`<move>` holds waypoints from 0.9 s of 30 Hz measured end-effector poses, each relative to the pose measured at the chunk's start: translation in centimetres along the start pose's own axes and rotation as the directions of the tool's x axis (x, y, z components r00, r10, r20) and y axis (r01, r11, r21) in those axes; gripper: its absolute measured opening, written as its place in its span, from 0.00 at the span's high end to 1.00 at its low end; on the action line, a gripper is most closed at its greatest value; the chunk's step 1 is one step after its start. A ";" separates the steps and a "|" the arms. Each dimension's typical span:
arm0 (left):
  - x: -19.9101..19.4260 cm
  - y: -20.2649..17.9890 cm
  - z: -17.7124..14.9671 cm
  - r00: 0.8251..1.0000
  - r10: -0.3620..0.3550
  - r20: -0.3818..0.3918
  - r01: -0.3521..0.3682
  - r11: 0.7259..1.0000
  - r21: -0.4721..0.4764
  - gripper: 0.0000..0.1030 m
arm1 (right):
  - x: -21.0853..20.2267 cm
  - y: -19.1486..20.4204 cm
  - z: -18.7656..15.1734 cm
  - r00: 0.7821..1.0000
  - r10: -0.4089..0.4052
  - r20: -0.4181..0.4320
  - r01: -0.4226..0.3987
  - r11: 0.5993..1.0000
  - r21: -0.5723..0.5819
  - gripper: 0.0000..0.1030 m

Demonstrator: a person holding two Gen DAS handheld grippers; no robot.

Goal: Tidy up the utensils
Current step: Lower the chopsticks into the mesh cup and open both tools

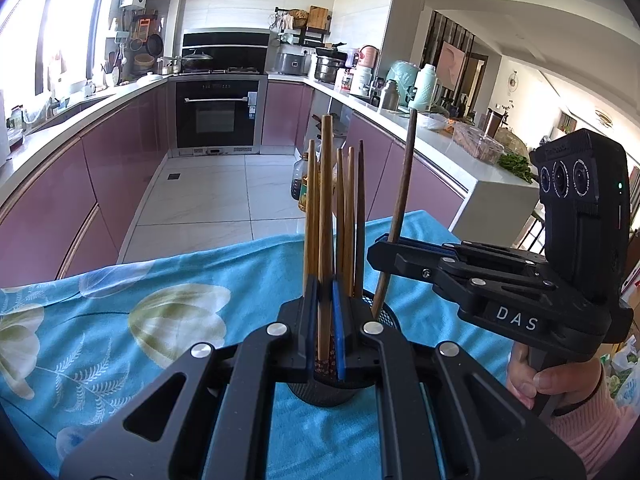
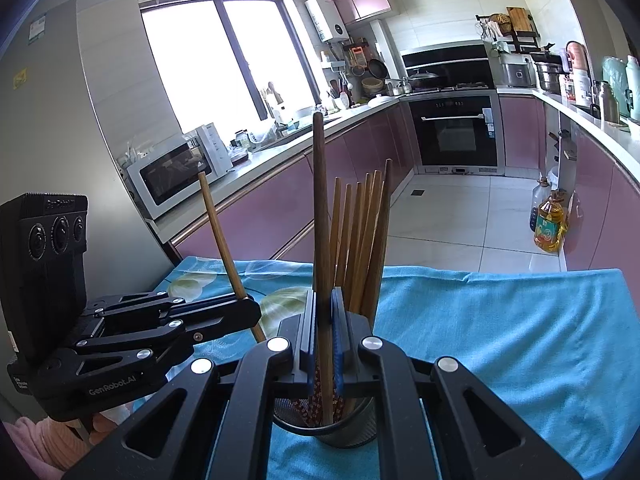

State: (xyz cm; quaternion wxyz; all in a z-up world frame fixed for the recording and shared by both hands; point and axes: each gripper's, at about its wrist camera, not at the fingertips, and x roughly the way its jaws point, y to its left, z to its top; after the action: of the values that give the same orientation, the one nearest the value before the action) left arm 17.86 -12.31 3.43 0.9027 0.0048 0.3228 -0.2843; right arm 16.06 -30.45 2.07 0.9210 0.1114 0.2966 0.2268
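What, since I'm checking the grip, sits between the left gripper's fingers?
One wooden chopstick, clamped upright between the left gripper fingers, above the mesh holder; the left wrist view shows it.

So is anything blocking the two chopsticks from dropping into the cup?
Nothing visible blocks them. Each gripper is shut on one chopstick: the left gripper on the lighter chopstick, the right gripper on the dark chopstick. Both lower ends already reach into the mesh cup, beside the other chopsticks standing there.
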 end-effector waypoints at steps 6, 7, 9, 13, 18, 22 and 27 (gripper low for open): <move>0.6 0.2 0.6 1.000 0.000 -0.010 0.000 1.000 -0.015 0.92 | 0.3 -0.2 0.1 1.000 -0.001 -0.003 0.001 1.000 0.010 0.94; 0.6 0.2 0.6 1.000 0.001 -0.012 -0.001 1.000 -0.016 0.92 | 0.4 -0.3 0.1 1.000 -0.002 -0.004 0.002 1.000 0.013 0.94; 0.9 0.3 0.8 1.000 0.003 -0.015 -0.003 1.000 -0.020 0.93 | 0.5 -0.3 0.1 1.000 -0.001 -0.005 0.001 1.000 0.016 0.94; 1.3 0.3 1.0 1.000 0.006 -0.020 -0.006 1.000 -0.017 0.92 | 0.8 -0.4 0.2 1.000 -0.001 -0.011 0.001 1.000 0.021 0.94; 1.6 0.2 1.1 1.000 0.005 -0.024 -0.006 1.000 -0.017 0.93 | 1.1 -0.6 0.3 1.000 -0.001 -0.015 0.001 1.000 0.025 0.94; 1.7 0.3 1.2 1.000 0.005 -0.028 -0.005 1.000 -0.016 0.92 | 1.3 -0.7 0.4 1.000 0.002 -0.018 -0.001 0.999 0.035 0.94; 1.9 0.3 1.2 0.999 0.004 -0.033 -0.004 1.000 -0.016 0.92 | 1.5 -0.9 0.5 1.000 0.002 -0.021 -0.001 0.999 0.042 0.94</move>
State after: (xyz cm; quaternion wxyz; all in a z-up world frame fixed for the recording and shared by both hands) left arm 19.94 -13.28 3.21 0.8978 0.0031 0.3400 -0.2799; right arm 17.74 -30.54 1.49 0.9151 0.1285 0.3110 0.2223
